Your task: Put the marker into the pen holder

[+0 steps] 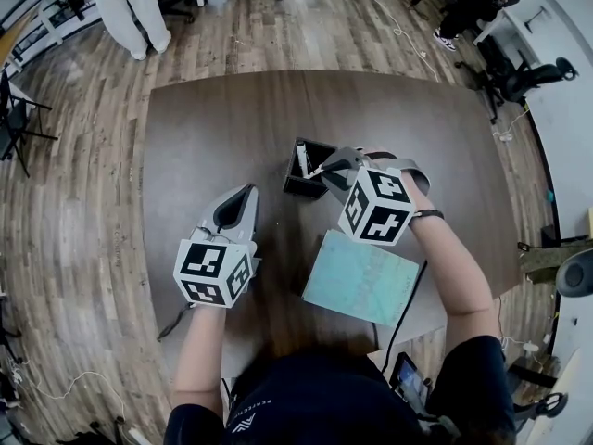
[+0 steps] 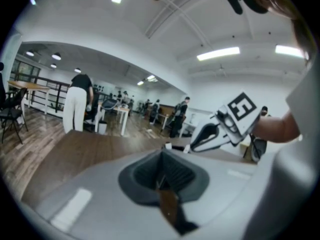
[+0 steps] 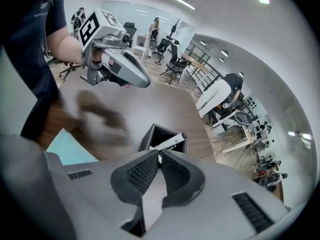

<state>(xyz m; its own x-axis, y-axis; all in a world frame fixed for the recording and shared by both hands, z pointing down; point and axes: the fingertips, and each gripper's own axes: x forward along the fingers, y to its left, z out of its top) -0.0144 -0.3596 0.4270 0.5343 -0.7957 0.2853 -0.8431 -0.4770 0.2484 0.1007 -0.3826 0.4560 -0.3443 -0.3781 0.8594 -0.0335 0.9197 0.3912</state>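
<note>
A black square pen holder [image 1: 295, 179] stands near the middle of the dark brown table [image 1: 213, 128]. A white marker [image 1: 302, 158] leans inside its opening. From the right, my right gripper [image 1: 323, 168] reaches the holder's rim. In the right gripper view its jaws [image 3: 160, 154] are shut on the marker [image 3: 172, 141], whose far end lies across the holder [image 3: 156, 136]. My left gripper [image 1: 248, 193] rests left of the holder and apart from it. Its jaws [image 2: 161, 158] are shut with nothing between them.
A teal notebook [image 1: 361, 277] lies at the table's near edge, below the right gripper, with a black cable [image 1: 406, 309] beside it. A person in white trousers [image 1: 130, 7] stands on the wooden floor beyond the table. Office chairs [image 1: 519, 77] are at the far right.
</note>
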